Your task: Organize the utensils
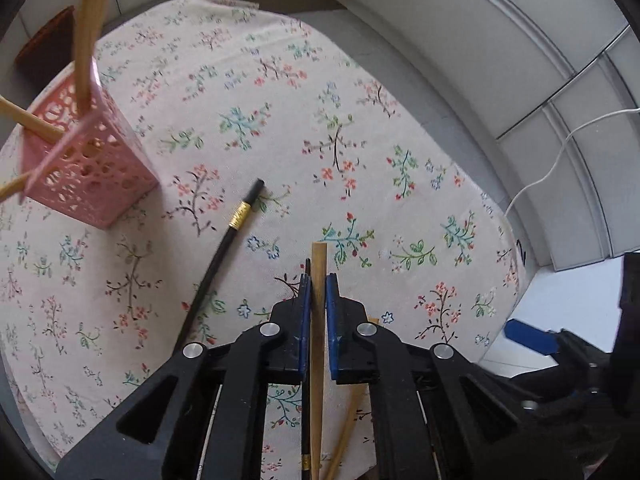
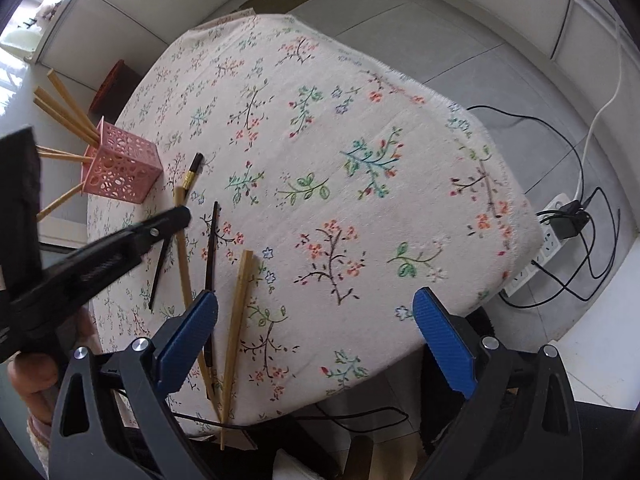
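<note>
My left gripper (image 1: pixel 318 286) is shut on a wooden chopstick (image 1: pixel 319 264), with a thin black chopstick beside it. A black chopstick with a gold band (image 1: pixel 236 224) lies on the floral cloth to its left. A pink perforated holder (image 1: pixel 80 152) stands at the left with several wooden chopsticks (image 1: pixel 90 32) in it. In the right wrist view the holder (image 2: pixel 120 164) stands at the table's left edge, the left gripper (image 2: pixel 176 216) hangs over loose chopsticks, and a wooden chopstick (image 2: pixel 238 316) and a black one (image 2: pixel 212 248) lie on the cloth. My right gripper (image 2: pixel 316 332) is open and empty above the table's near edge.
The table (image 2: pixel 360 120) wears a floral cloth and stands on a grey floor. A power strip (image 2: pixel 552 236) with black and white cables lies on the floor at the right. A brown box (image 2: pixel 112 84) sits beyond the table's left side.
</note>
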Motion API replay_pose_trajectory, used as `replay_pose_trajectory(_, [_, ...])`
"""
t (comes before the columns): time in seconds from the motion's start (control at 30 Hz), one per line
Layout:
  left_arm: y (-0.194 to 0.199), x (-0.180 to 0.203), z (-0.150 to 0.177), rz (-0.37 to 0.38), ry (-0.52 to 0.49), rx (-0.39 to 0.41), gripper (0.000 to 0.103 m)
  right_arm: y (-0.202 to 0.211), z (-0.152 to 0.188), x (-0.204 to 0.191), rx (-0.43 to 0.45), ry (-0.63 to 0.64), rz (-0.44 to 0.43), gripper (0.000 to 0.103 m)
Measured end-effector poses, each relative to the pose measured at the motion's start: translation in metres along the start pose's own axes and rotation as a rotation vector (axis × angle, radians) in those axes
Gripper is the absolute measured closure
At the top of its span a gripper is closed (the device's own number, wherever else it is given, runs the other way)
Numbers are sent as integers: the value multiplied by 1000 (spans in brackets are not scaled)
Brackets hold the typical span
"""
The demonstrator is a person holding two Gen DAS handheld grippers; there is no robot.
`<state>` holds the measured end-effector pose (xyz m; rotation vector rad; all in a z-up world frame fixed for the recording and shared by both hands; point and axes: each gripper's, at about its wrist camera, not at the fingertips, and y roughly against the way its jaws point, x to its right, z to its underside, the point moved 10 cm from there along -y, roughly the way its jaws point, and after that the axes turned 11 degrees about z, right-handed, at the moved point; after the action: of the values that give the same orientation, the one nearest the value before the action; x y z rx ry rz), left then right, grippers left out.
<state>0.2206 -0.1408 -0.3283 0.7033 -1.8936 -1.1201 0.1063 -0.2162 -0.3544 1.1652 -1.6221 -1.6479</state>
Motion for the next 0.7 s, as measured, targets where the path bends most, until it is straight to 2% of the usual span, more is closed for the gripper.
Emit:
replay_pose_trajectory(0.07, [26,3,-4,11,-10,60,96,-10,4,-13,-25,17,16,12])
replay_pose_trajectory(0.13, [50,10,-4,22,-24,116,96,-20,7,-23,-47,33,40,19])
replay_pose_trajectory(0.27, [96,12,-5,34,-40,220,96,-35,11,-38,-59,55,102,27])
replay_pose_trajectory(0.4, [127,14,-2,23,-51,292,96,-39,8,-52,-12,55,144,28])
replay_pose_trajectory(0.5, [134,10,1,4,-46,315,96,-40,6,-57,24,36,168,30])
replay_pose_trajectory(0.53, [135,8,2,-2,-43,317,96,-40,6,-58,39,41,186,41])
replay_pose_trajectory(0.57, [138,7,3,-3,-40,319,96,-38,4,-58,61,40,202,45])
replay_pose_trajectory(0.6, [140,6,3,-3,-37,324,96,-38,1,-58,74,39,206,55])
replay_pose_trajectory(0.67, [146,4,4,-4,-37,335,96,-37,-2,-56,85,21,191,65])
replay_pose_trajectory(0.7, [148,5,4,-3,-37,339,96,-35,-5,-57,84,9,174,73])
